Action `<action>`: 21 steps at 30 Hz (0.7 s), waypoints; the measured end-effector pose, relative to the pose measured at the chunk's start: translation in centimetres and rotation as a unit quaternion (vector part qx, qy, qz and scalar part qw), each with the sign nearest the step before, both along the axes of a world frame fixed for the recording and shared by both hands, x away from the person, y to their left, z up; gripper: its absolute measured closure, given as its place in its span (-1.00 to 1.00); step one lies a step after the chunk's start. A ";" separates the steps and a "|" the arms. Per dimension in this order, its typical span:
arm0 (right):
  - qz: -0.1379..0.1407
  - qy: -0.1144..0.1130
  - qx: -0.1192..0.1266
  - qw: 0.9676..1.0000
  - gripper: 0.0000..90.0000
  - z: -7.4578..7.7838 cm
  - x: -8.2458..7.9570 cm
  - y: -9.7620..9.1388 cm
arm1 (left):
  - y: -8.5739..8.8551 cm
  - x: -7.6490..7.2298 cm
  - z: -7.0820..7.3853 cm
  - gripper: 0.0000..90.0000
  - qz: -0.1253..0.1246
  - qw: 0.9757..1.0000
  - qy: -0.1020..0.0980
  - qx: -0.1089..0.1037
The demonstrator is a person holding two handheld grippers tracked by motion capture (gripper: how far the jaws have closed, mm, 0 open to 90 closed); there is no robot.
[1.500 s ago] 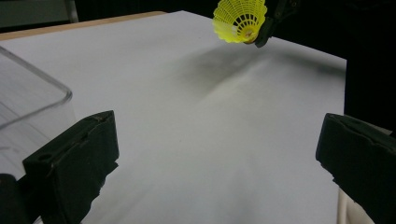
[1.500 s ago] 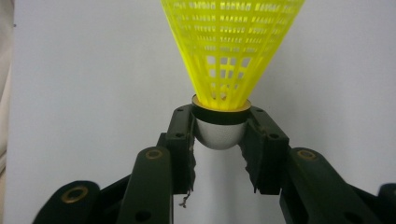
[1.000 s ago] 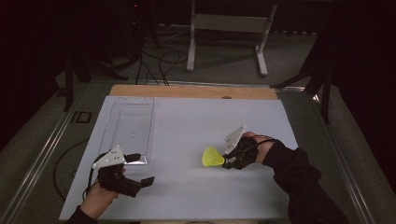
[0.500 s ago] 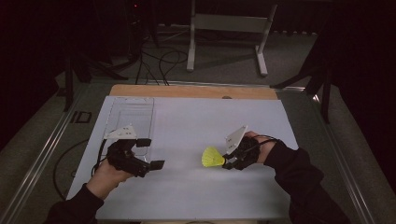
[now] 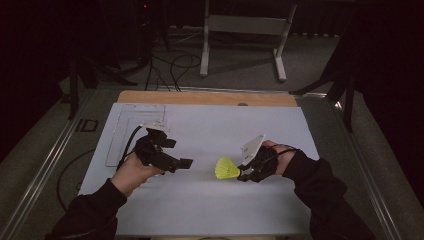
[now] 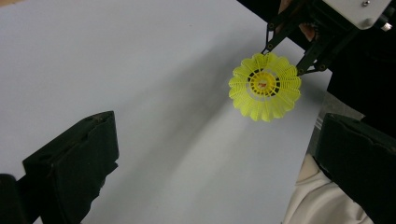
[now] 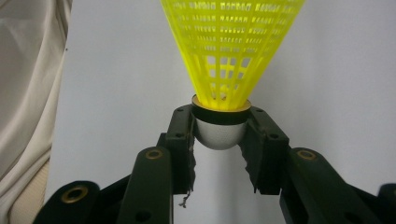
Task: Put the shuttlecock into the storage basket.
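A yellow plastic shuttlecock (image 5: 227,168) is held just above the white table sheet (image 5: 210,130), right of centre. My right gripper (image 5: 244,172) is shut on its rounded silver-white cork; in the right gripper view the shuttlecock (image 7: 232,51) flares away from the right gripper (image 7: 219,133), both jaws pressed on the cork. My left gripper (image 5: 186,162) is left of it, pointing toward it with a gap between. In the left gripper view the shuttlecock (image 6: 265,87) faces me skirt-first, and my left gripper (image 6: 224,168) has its jaws wide apart, open with nothing between them.
A clear flat tray or sheet (image 5: 135,127) lies at the table's back left. The wooden table edge (image 5: 205,97) runs along the far side. A metal stand (image 5: 245,30) and cables are on the floor beyond. Light cloth (image 7: 28,93) shows at the left in the right gripper view.
My left gripper has risen from the near left of the table and moved right and forward toward the shuttlecock. The right gripper has stayed put, holding the shuttlecock.
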State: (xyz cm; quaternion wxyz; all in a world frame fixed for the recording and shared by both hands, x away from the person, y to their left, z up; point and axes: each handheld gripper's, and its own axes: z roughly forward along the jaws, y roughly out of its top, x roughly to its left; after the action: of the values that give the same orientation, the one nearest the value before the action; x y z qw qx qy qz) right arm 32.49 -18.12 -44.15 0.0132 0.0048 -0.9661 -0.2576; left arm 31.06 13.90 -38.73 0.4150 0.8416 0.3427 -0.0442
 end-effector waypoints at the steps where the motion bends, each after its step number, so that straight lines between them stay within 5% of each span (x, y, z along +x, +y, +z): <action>1: 0.000 0.000 0.000 1.000 0.46 0.0 0.0 0.0 | 0.0 0.0 0.0 -1.00 0.000 1.000 0.000 0.000; 13: 0.003 0.002 0.002 1.000 0.46 0.3 0.0 0.3 | -3.6 1.9 -0.7 -0.96 -0.029 0.998 0.045 0.017; 21: 0.005 0.004 0.008 1.000 0.46 0.3 0.1 0.4 | -5.5 3.0 -1.3 -0.65 -0.046 0.996 0.081 0.018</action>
State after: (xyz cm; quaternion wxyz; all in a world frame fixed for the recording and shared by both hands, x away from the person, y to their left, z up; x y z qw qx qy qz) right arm 32.57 -17.74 -43.83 0.0185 0.0084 -0.9639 -0.2654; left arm 34.08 8.39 -40.00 0.3688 0.8572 0.3371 -0.1248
